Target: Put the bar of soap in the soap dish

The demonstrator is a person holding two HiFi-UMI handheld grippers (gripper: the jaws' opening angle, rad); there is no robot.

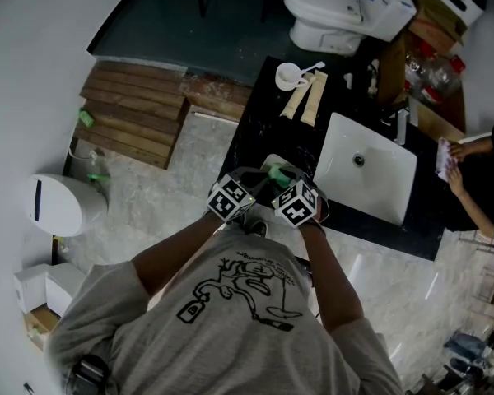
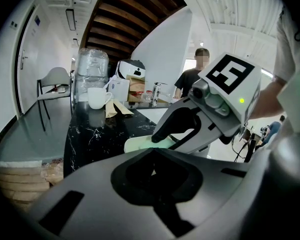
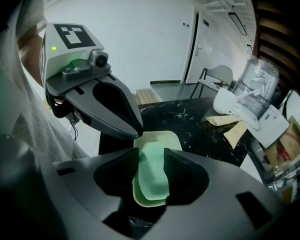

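- Closest in: the right gripper [image 3: 151, 154] is angled down right over the soap dish [image 3: 166, 135]. Its jaws are spread wide, one on each side of the bar of soap [image 3: 154, 181]. As far as I can see the pads aren't squeezing it, so no grip there.
- The bar of soap is pale green and lies flat inside the soap dish, lengthwise along it, so yeah, it's in there.
- The left gripper [image 2: 151, 151] comes in from the dish's left side with its jaws pinched together and nothing between them. Its tip sits right at the dish's rim, but I can't tell if it's actually touching.
- The soap dish itself is a pale, rounded-rectangle tray on the black marbled counter [image 1: 259, 122], near the counter's front edge.
- Just to the right of the dish, a white rectangular sink [image 1: 379, 188] is set into the same counter.
- Beyond the dish, toward the far end of the counter, there's a white cup [image 1: 288, 76] with a couple of tan paper strips [image 1: 307, 99] beside it.
- Off to the dish's left, down on the floor, are some wooden slats [image 1: 136, 109] and a white bin [image 1: 62, 204].
- Well to the right of the dish, past the sink, you can see a second person's hands [image 1: 454, 163].
- Farthest from the dish, past the counter's end, is a white toilet [image 1: 329, 11].
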